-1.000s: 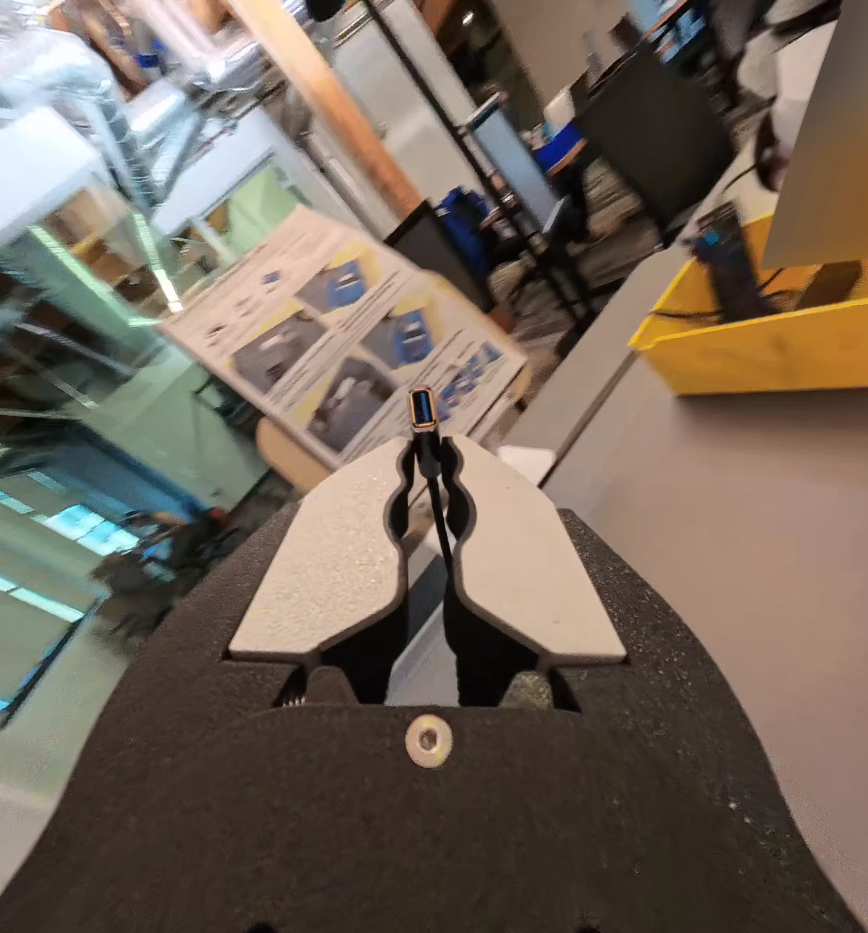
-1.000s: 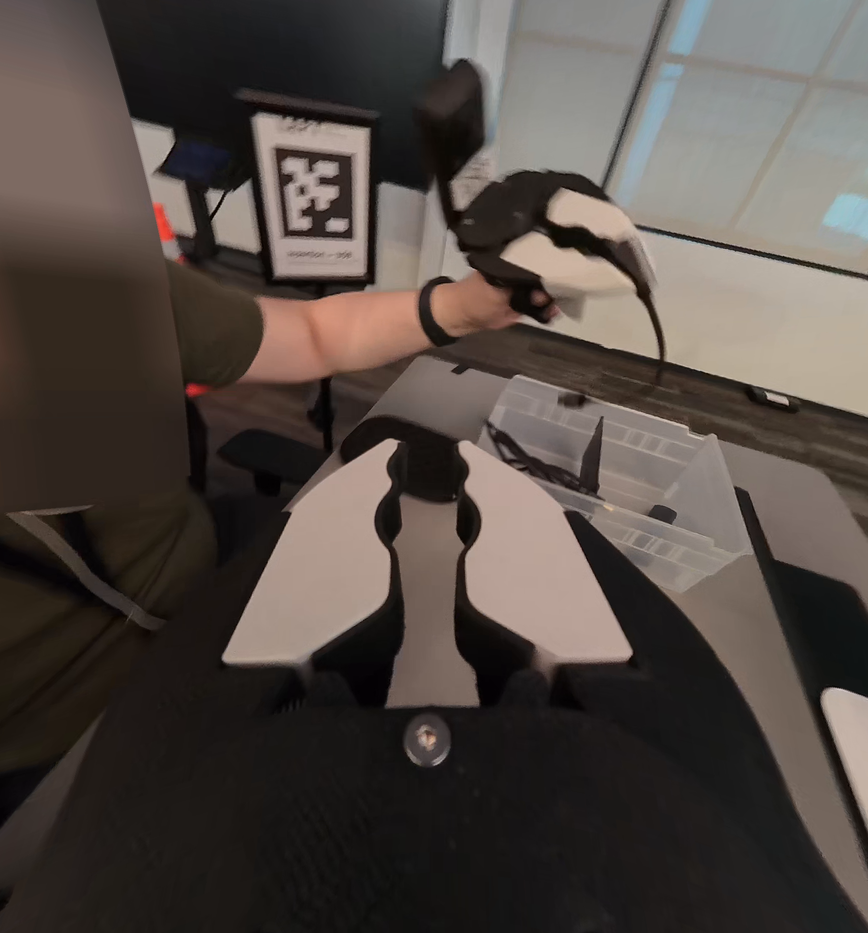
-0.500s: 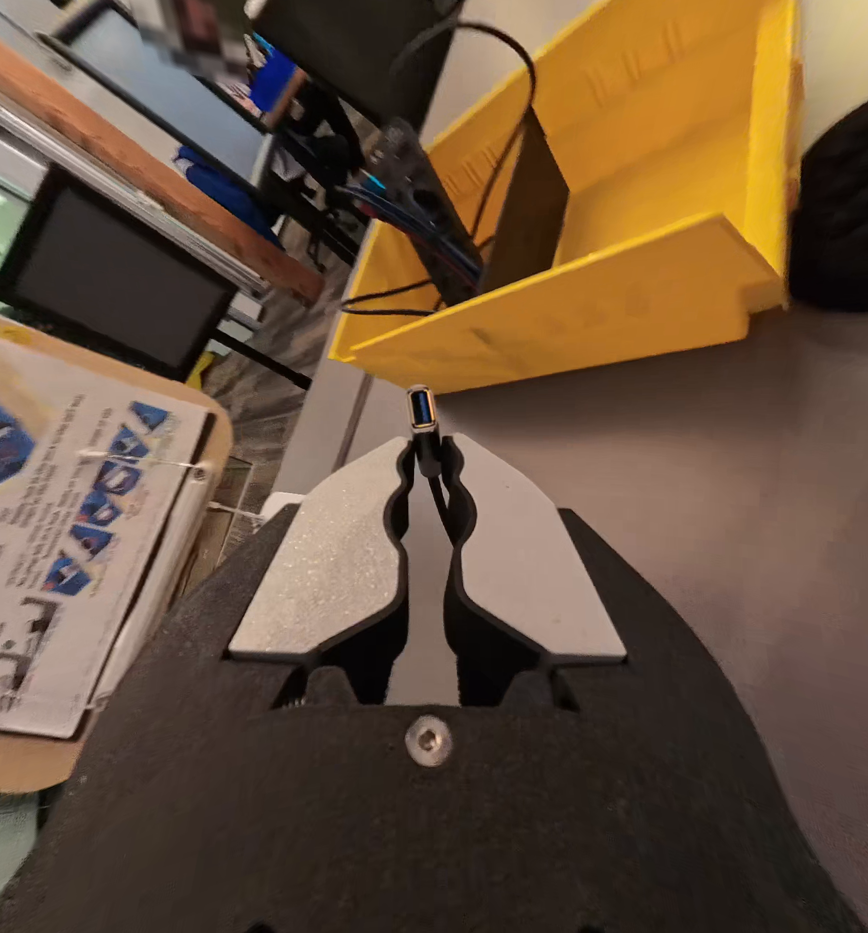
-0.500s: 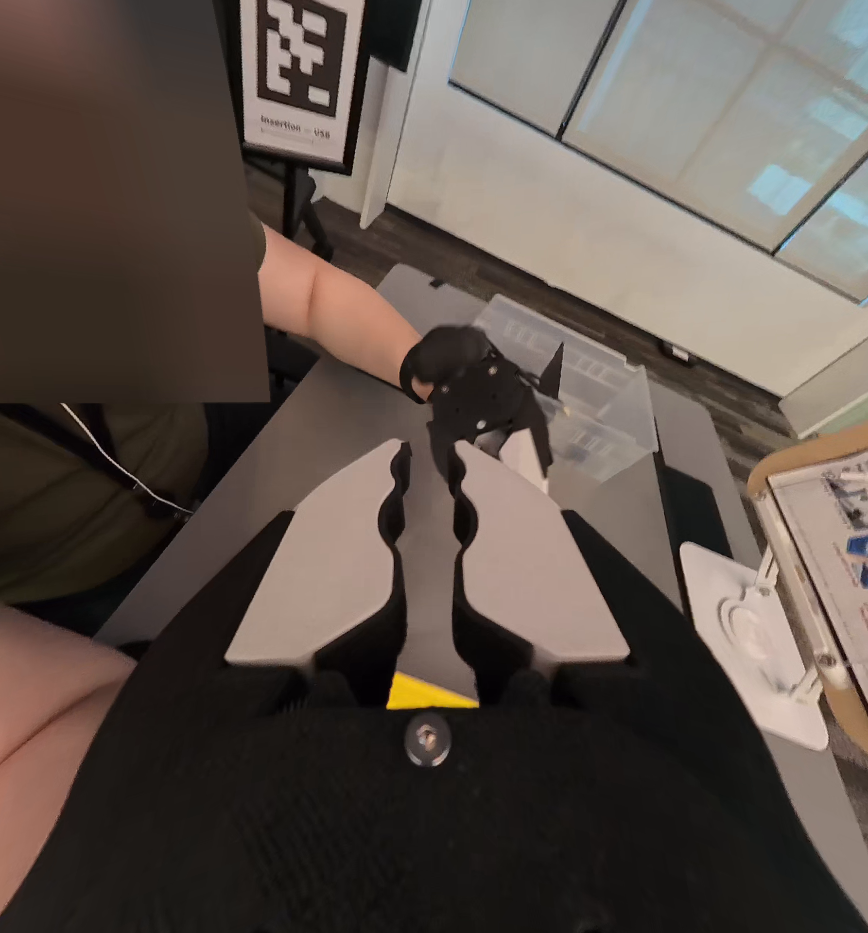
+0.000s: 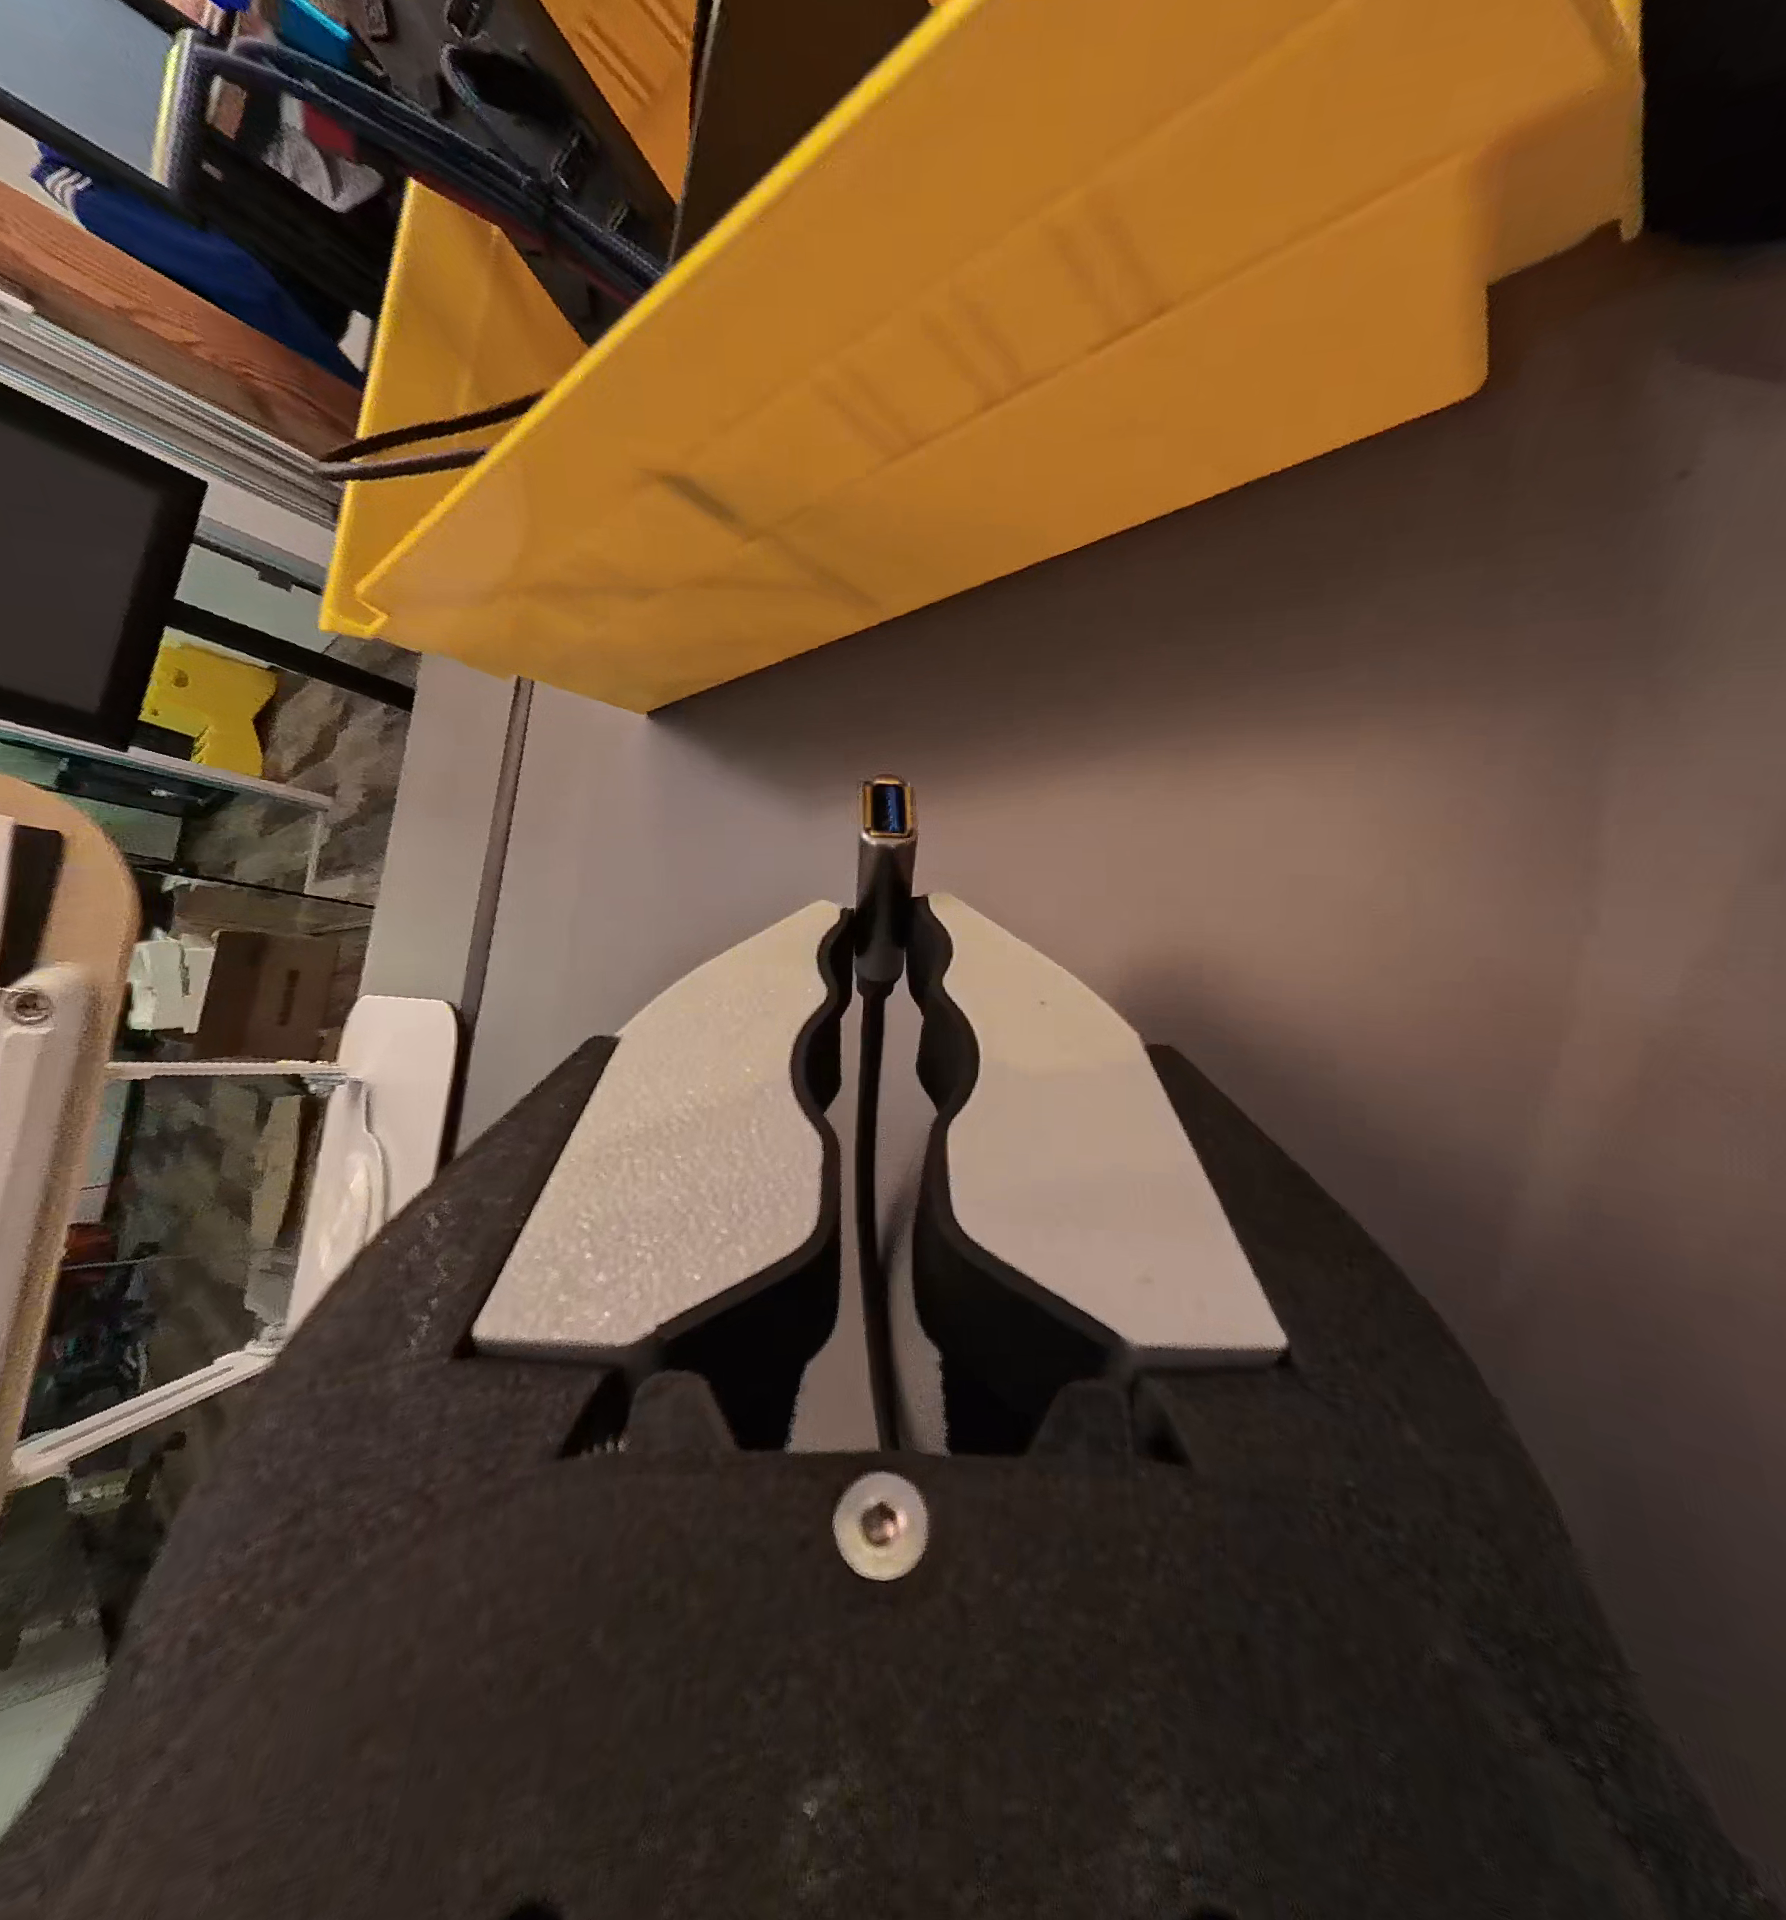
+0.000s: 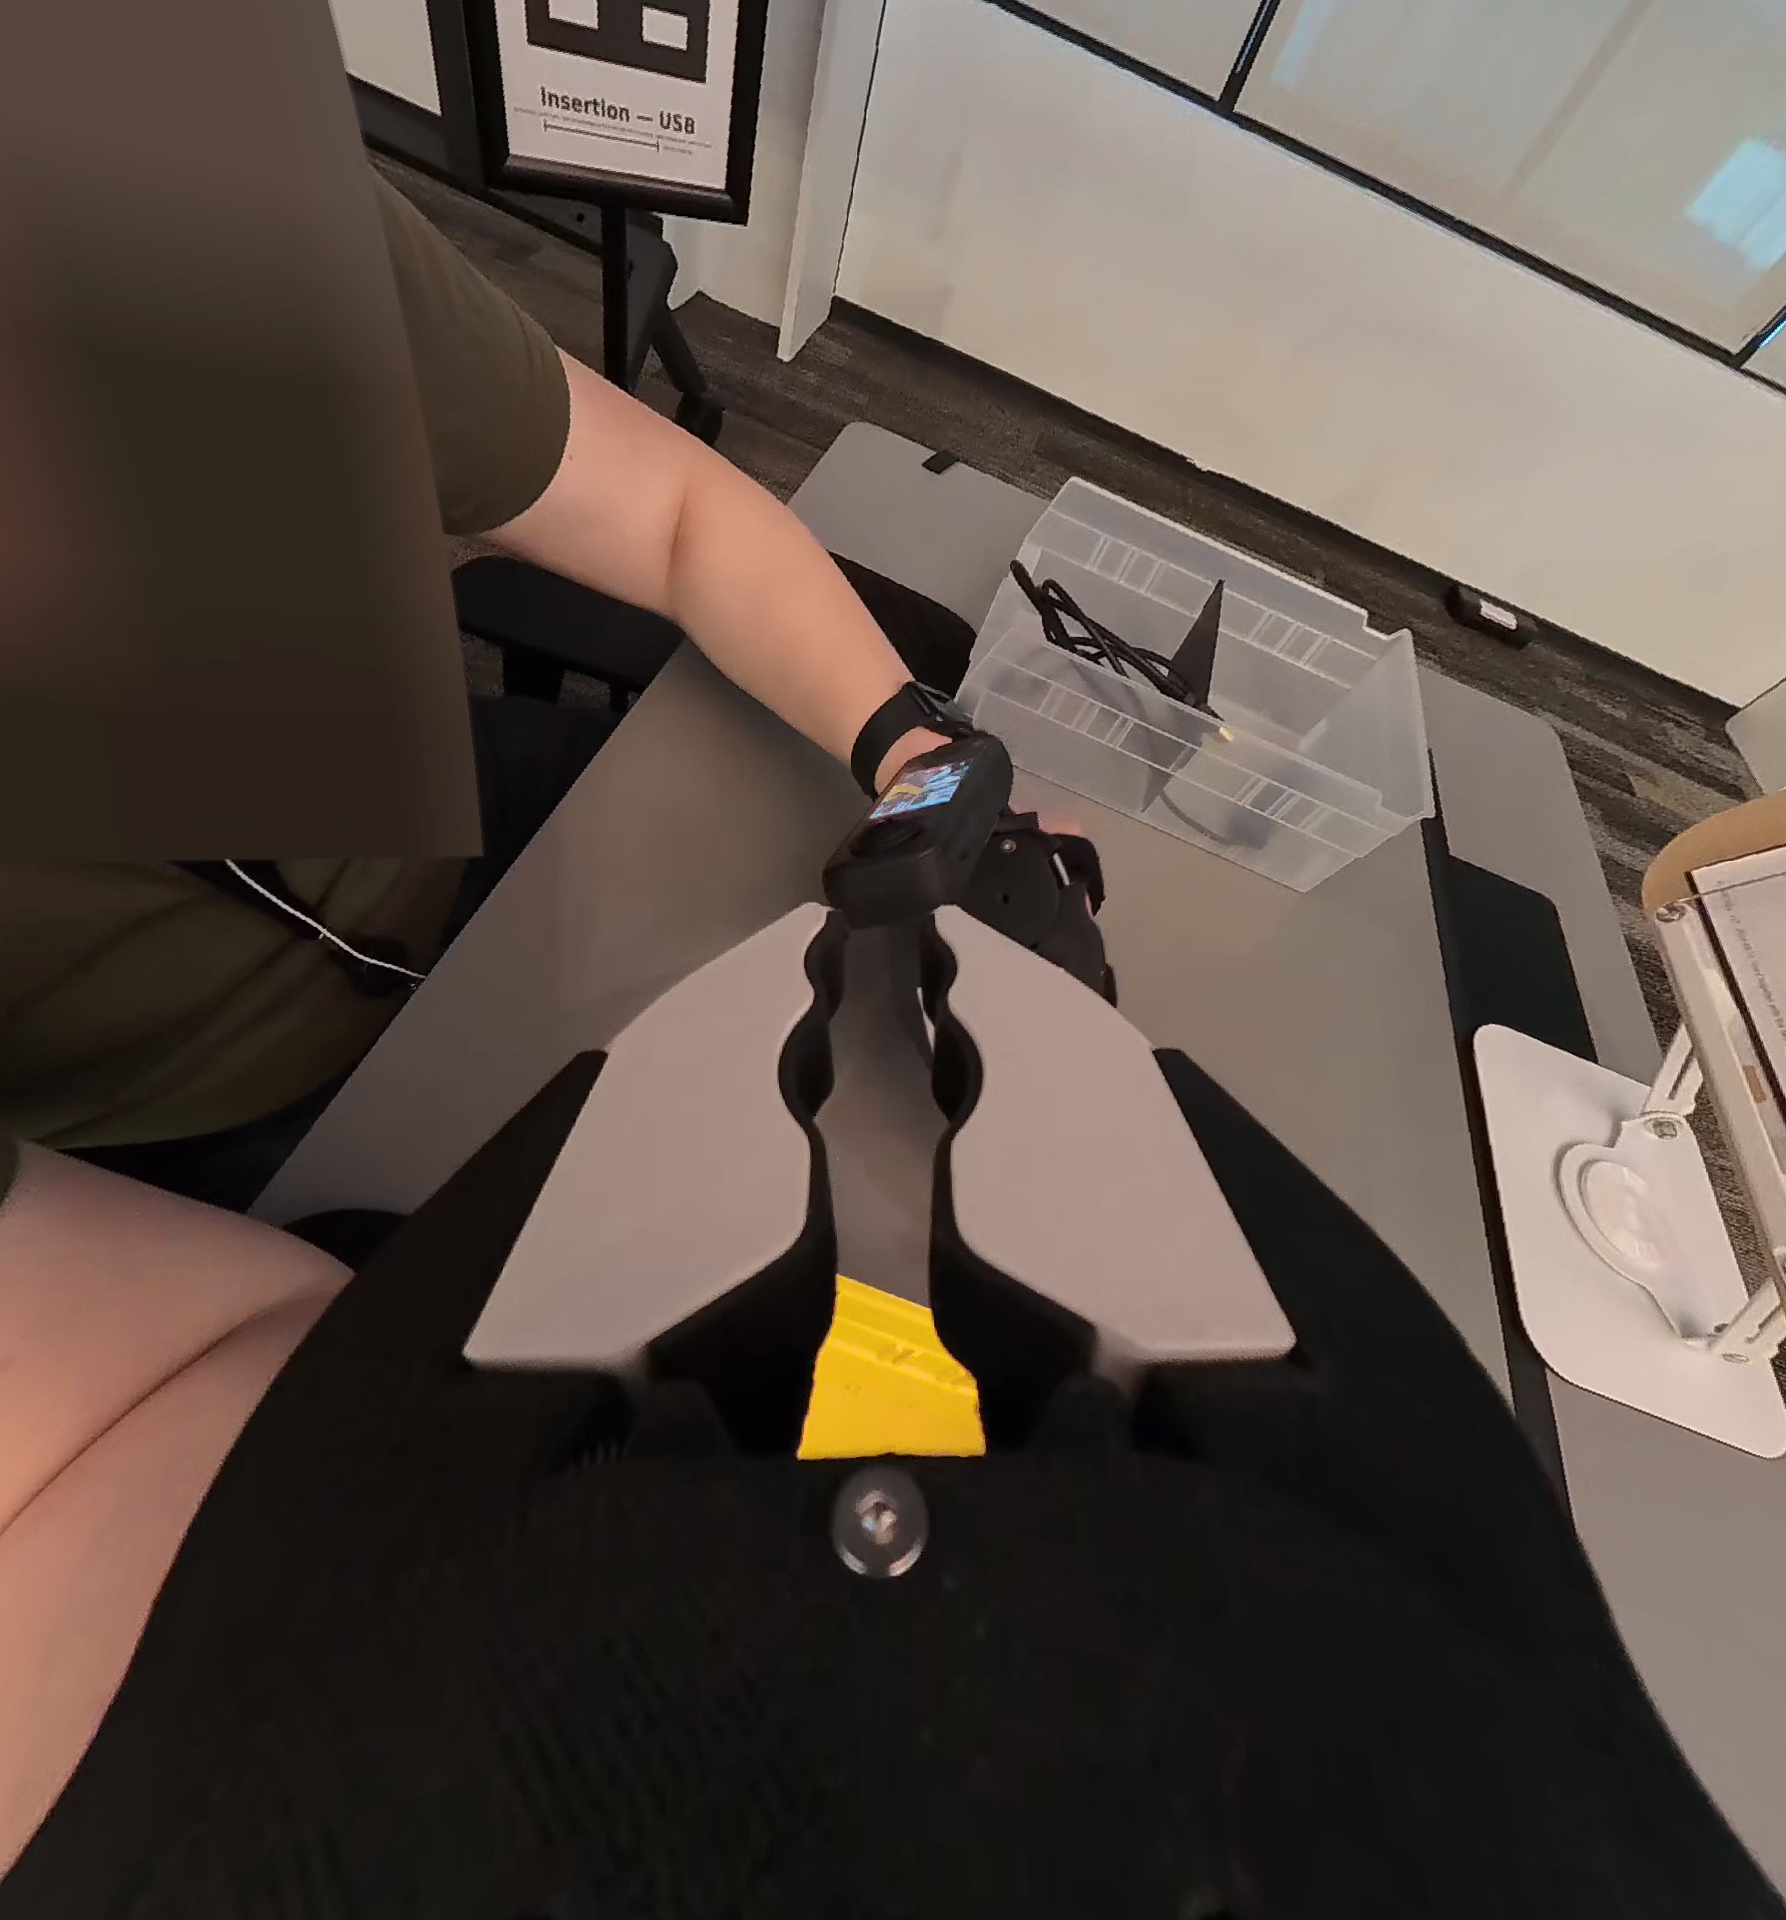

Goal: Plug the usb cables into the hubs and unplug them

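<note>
My left gripper (image 5: pixel 887 920) is shut on a black USB cable (image 5: pixel 871 1195), just behind its grey plug (image 5: pixel 887 831) with a blue insert. The plug points at the near wall of a yellow bin (image 5: pixel 972 395) on the grey table (image 5: pixel 1388 831). Dark hubs with cables (image 5: pixel 515 94) stand in the bin's far left end. My right gripper (image 6: pixel 884 925) is slightly open and empty, above the yellow bin (image 6: pixel 889 1382). The left gripper also shows in the right wrist view (image 6: pixel 972 862), low over the table in a person's hand.
A clear plastic bin (image 6: pixel 1367 748) holding black cables (image 6: pixel 1097 634) stands on the table beyond the left gripper. A white stand base (image 6: pixel 1616 1226) with a paper board sits at the table's edge; it also shows in the left wrist view (image 5: pixel 390 1091). Some 25 cm of space lies between my two pairs of fingers.
My left gripper has swung down from facing the room to low over the table, close to the yellow bin, still holding the plug. The right wrist view has tilted down over the table.
</note>
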